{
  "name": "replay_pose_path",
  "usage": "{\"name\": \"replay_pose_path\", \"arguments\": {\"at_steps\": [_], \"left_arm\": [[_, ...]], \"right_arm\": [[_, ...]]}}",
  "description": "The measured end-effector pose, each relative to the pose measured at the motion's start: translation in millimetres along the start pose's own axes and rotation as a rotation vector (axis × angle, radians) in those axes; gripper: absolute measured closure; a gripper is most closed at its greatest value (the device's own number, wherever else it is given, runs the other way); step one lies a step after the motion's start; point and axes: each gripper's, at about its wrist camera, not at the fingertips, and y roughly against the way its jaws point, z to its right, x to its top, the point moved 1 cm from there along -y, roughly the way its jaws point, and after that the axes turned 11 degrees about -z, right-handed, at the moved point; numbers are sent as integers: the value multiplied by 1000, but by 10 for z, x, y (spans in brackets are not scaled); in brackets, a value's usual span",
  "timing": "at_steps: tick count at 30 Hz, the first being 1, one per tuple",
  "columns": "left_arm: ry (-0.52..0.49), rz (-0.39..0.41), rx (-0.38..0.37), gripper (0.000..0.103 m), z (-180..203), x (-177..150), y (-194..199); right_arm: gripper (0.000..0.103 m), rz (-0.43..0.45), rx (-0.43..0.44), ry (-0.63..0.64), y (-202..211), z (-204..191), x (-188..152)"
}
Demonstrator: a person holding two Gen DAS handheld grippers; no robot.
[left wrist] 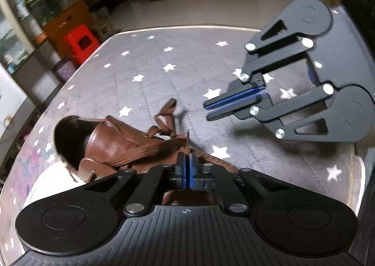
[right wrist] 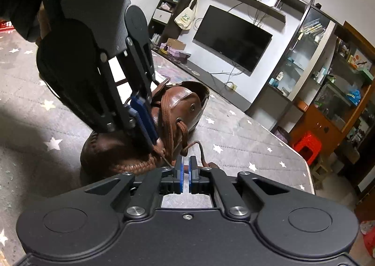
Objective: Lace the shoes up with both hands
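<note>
Jaws: left gripper (left wrist: 187, 160) clamped on lace tip (left wrist: 187, 136); right gripper (right wrist: 186, 162) nearly together, empty. Keep tip aligned with shoe (right wrist: 131, 149) eyelet (right wrist: 180, 121), feed slowly.

Glossy leather shoe (right wrist: 182, 102), woven cloth lace (left wrist: 140, 149), matt quilted cover (left wrist: 145, 60).

I see a grey star-printed cover (left wrist: 150, 60) on the table. Behind it is a pale glossy floor (left wrist: 234, 1), a red plastic stool (left wrist: 80, 42), a wall-mounted black TV (right wrist: 232, 38), and glass-door cabinets (right wrist: 311, 55).
</note>
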Motion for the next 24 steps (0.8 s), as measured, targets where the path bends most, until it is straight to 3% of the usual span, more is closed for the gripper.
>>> {"name": "replay_pose_path", "arguments": {"at_steps": [5, 6, 8, 12, 15, 17, 24], "left_arm": [[54, 67, 16, 101, -60, -69, 256], [64, 82, 17, 101, -81, -85, 318], [83, 109, 48, 101, -137, -110, 448], [151, 157, 94, 101, -316, -113, 640], [188, 185, 118, 101, -417, -90, 696], [206, 195, 123, 101, -454, -71, 703], [237, 215, 106, 101, -490, 3, 646]], "right_arm": [[100, 9, 25, -42, 0, 68, 72], [98, 13, 33, -51, -10, 80, 96], [83, 23, 45, -75, -38, 90, 117], [82, 46, 73, -114, -115, 105, 243], [81, 62, 85, -156, -194, 113, 361], [74, 76, 75, -185, -243, 111, 425], [63, 76, 83, -293, -355, 187, 484]]}}
